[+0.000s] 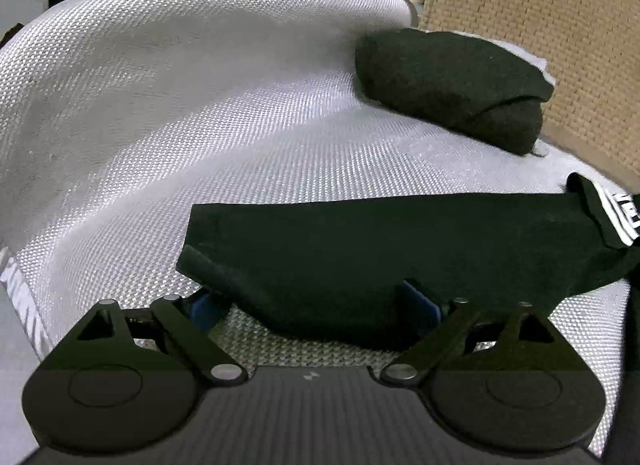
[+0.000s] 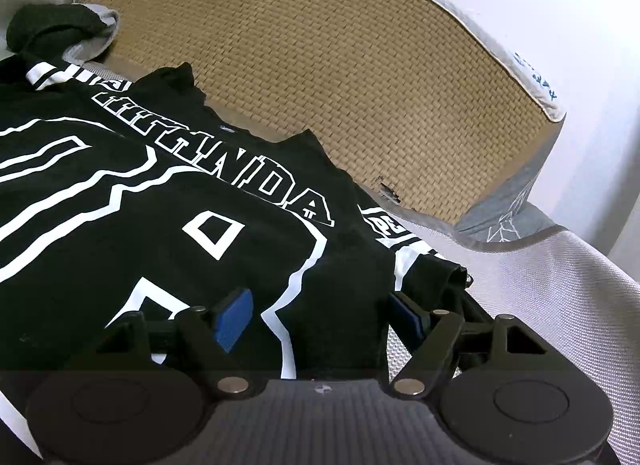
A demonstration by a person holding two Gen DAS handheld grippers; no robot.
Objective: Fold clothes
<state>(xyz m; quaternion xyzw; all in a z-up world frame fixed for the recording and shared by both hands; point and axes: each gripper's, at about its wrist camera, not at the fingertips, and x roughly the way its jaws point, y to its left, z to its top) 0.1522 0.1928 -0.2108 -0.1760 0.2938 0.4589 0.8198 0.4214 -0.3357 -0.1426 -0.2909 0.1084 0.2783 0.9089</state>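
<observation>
A black jersey [image 2: 200, 201] with white block lettering is seen spread flat on a bed covered by a silver woven sheet [image 1: 160, 125], its collar end lying toward a tan woven headboard [image 2: 320, 65]. The right hand-held gripper [image 2: 320, 317] is held wide apart over the printed side near one sleeve; its blue pads [image 2: 232, 321] stand on either side of a span of cloth, and no pinch is visible, so it is judged released. The left hand-held gripper [image 1: 320, 305] is set at the opposite edge of the jersey [image 1: 360, 249], where a fold of black cloth is draped between and over the blue pads; the jaws stand wide, yet it cannot be told whether the cloth is pressed or merely lying across them. A bundle of already folded dark clothing [image 1: 452, 85] is seen resting near the headboard, apart from the jersey. The fold appears to be at an early stage. Several risks can be judged from here. If only a top layer is caught on one side, the jersey would be lifted unevenly and the fold skewed. If the sheet is pinched together with the cloth, it would be dragged up as well. If the two sides are raised out of step, the hem may be twisted, and the sleeve near the right pads could be bunched under the body.
</observation>
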